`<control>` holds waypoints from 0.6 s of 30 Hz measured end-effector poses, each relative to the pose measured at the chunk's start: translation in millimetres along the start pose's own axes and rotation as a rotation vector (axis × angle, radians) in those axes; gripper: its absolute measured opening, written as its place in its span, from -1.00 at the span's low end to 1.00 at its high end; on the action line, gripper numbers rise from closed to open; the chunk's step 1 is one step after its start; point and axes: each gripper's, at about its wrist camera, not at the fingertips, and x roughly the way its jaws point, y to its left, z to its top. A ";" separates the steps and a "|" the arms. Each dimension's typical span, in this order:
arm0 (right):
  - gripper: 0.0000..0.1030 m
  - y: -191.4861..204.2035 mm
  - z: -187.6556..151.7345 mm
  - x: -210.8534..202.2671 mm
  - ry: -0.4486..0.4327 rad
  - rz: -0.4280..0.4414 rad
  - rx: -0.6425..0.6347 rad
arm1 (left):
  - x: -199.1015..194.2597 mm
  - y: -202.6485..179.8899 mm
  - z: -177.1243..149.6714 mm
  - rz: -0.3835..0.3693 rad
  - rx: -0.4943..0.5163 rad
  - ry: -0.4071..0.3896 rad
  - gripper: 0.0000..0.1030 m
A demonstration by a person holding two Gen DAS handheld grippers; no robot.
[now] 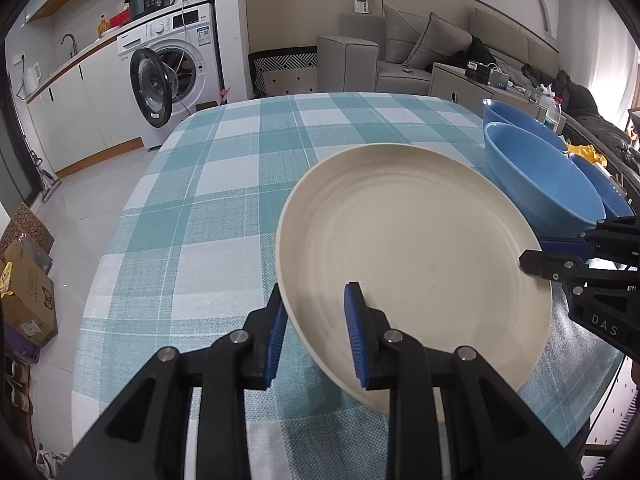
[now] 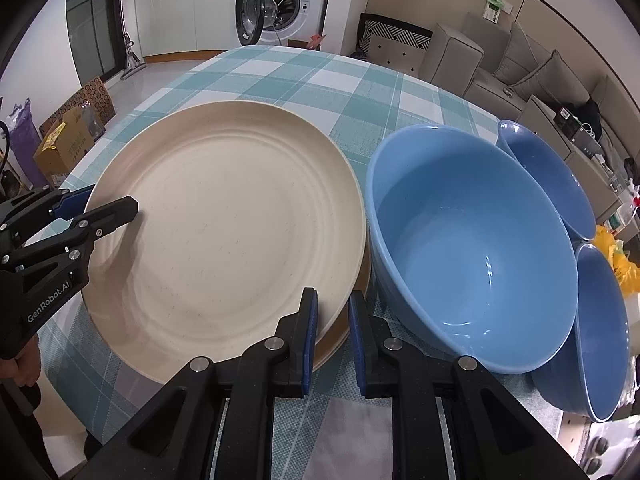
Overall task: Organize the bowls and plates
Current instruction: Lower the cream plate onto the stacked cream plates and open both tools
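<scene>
A cream plate (image 1: pixel 408 256) (image 2: pixel 224 232) lies on the checked tablecloth, on top of a second cream plate whose rim (image 2: pixel 340 332) shows beneath it. My left gripper (image 1: pixel 316 332) (image 2: pixel 86 204) straddles the plate's near rim, one finger above and one below, jaws a little apart. My right gripper (image 2: pixel 332 340) (image 1: pixel 536 254) straddles the opposite rim in the same way. Three blue bowls stand to the right: a large one (image 2: pixel 472 248) (image 1: pixel 540 176) beside the plates and two (image 2: pixel 548 176) (image 2: pixel 600 332) behind it.
The table (image 1: pixel 224 200) is covered in a teal and white checked cloth. Its right edge is close behind the bowls. A washing machine (image 1: pixel 176 60) with an open door and a sofa (image 1: pixel 420 48) stand beyond the table.
</scene>
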 end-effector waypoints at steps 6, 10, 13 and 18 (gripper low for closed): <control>-0.70 0.6 -2.9 -0.8 0.003 -0.014 -0.007 | 1.8 -3.9 -0.7 0.014 0.012 0.001 -0.48; -0.70 2.1 -3.9 -1.7 0.004 -0.021 -0.013 | 2.3 -4.0 -0.7 0.015 0.011 0.001 -0.48; -0.69 1.8 -5.1 -2.8 0.003 -0.018 -0.011 | 2.3 -4.9 -0.7 0.018 0.014 -0.002 -0.47; -0.67 2.2 -7.2 -5.0 0.002 -0.016 -0.010 | 2.6 -5.8 -0.1 0.020 0.004 0.000 -0.46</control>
